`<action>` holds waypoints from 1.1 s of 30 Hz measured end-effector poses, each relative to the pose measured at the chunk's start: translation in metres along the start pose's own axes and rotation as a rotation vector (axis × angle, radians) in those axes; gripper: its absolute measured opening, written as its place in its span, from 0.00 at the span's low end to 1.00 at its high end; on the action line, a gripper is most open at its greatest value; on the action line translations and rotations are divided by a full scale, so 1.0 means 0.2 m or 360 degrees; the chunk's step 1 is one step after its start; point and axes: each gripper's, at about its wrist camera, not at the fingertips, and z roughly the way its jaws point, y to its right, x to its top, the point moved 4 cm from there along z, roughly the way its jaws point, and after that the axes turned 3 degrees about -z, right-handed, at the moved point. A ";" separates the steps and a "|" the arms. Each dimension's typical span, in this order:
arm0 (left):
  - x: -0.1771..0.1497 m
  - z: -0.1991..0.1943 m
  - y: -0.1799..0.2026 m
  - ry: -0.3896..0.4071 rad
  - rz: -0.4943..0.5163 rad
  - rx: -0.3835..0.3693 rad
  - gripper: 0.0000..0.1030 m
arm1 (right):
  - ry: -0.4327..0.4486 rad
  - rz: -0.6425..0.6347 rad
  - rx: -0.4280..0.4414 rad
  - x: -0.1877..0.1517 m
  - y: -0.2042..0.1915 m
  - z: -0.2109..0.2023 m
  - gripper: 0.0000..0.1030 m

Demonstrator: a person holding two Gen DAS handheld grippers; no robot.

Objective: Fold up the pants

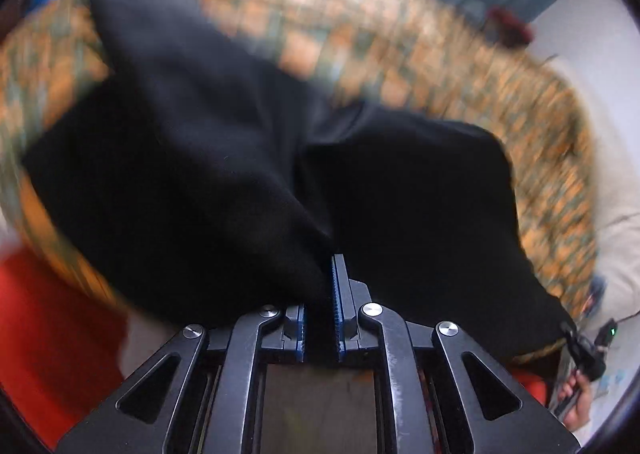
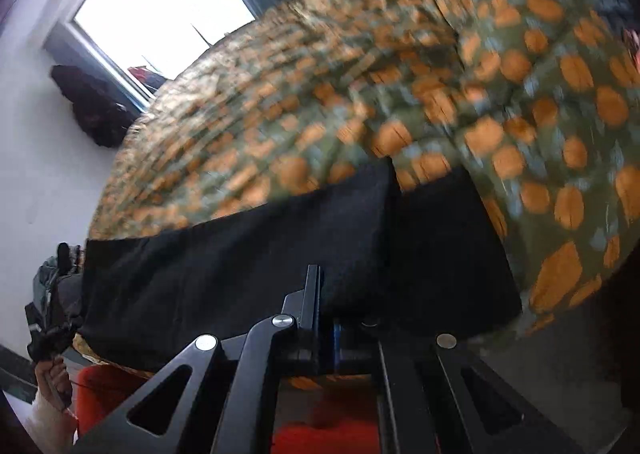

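Black pants (image 1: 224, 157) spread over the orange-and-green patterned bedspread (image 1: 460, 69) in the left wrist view, where the left gripper (image 1: 320, 294) pinches a bunch of the fabric between its blue-padded fingers. From the right wrist, the right gripper (image 2: 326, 294) clamps the pants' near edge (image 2: 248, 266), the cloth draping over one finger.

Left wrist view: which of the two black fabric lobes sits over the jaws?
The left lobe of the pants. It drapes over the left gripper, hiding its left finger; the right lobe stays beside the jaws.
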 end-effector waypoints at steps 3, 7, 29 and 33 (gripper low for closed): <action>-0.07 0.11 -0.03 -0.0054 -0.0057 0.0018 0.08 | -0.0112 0.0041 -0.0114 -0.11 0.13 0.15 0.04; -0.06 0.07 0.04 -0.0026 0.0043 0.0022 0.08 | -0.0062 0.0054 -0.0141 -0.11 0.18 0.13 0.04; -0.17 0.17 0.19 -0.0053 0.0317 0.0104 0.10 | 0.0076 0.0075 -0.0453 -0.07 0.27 0.08 0.04; -0.18 0.16 0.21 -0.0025 0.0386 0.0144 0.13 | 0.0123 0.0010 -0.0579 -0.07 0.24 0.04 0.12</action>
